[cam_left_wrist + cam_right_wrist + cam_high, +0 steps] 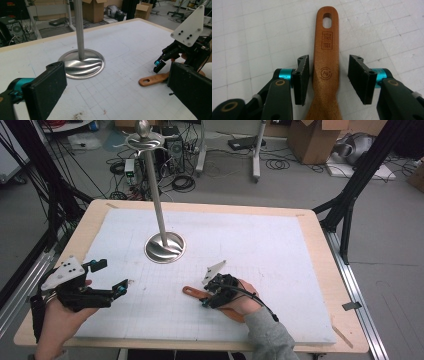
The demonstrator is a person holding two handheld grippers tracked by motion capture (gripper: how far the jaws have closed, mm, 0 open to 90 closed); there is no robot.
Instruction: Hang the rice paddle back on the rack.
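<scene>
Now the wooden spatula (326, 67) lies flat on the white foam board (280, 245), in front of the steel stand (164, 246) and a little to its right when seen from the person's side. Its handle, with the hanging hole at the end, points toward the stand's round base; the wide part is hidden under the right hand (239, 299).

In the right gripper view the right gripper (329, 78) looks straight down along this long axis, so the handle runs up between the two jaws. The jaws stand half closed around it: one pad is just beside the left edge of the handle, the other is apart from the right edge, so I judge the wood is not yet squeezed. The handle is not centred, and a small shift sideways would help before clamping.

The left gripper (111, 276) hovers well to the left of the stand, jaws wide apart and empty, so the right one is clearly nearer to the spatula
</scene>
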